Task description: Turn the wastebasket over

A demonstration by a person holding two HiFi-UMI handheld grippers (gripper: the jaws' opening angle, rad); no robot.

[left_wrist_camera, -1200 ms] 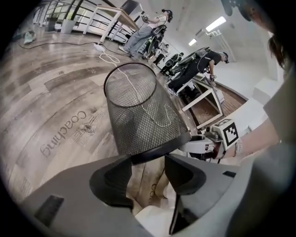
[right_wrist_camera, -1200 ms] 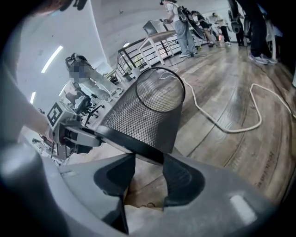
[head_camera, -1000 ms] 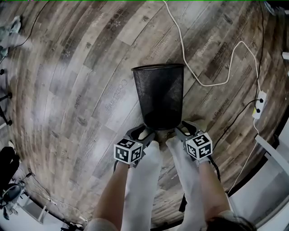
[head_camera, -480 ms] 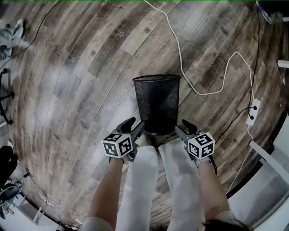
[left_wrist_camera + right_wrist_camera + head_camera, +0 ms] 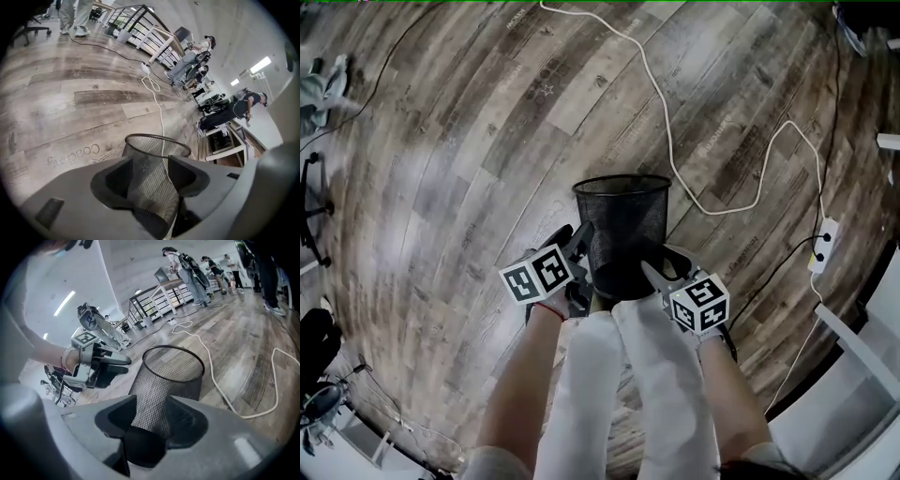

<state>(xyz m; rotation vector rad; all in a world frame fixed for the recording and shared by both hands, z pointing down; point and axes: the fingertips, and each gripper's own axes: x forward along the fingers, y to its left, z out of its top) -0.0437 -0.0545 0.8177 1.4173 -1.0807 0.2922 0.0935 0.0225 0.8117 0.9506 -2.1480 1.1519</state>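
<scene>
A black mesh wastebasket (image 5: 623, 230) stands rim up on the wood floor, just ahead of the person's legs. My left gripper (image 5: 575, 242) is beside its left wall; in the right gripper view the left gripper (image 5: 117, 365) hangs clear of the mesh. My right gripper (image 5: 661, 262) is at the lower right wall. Both sets of jaws are opening. In the left gripper view the wastebasket (image 5: 152, 187) shows through the gap of the left gripper (image 5: 150, 164). In the right gripper view the wastebasket (image 5: 164, 376) lies beyond the right gripper (image 5: 151, 404). No pad presses on it.
A white cable (image 5: 675, 141) snakes over the floor behind the basket to a power strip (image 5: 823, 246). White furniture (image 5: 862, 347) stands at the right. A chair base (image 5: 314, 197) sits far left. Desks and people fill the background of both gripper views.
Both grippers have come away from the basket's base and now sit higher along its sides. The left gripper has rolled and swung outward. The basket now shows its open rim more.
</scene>
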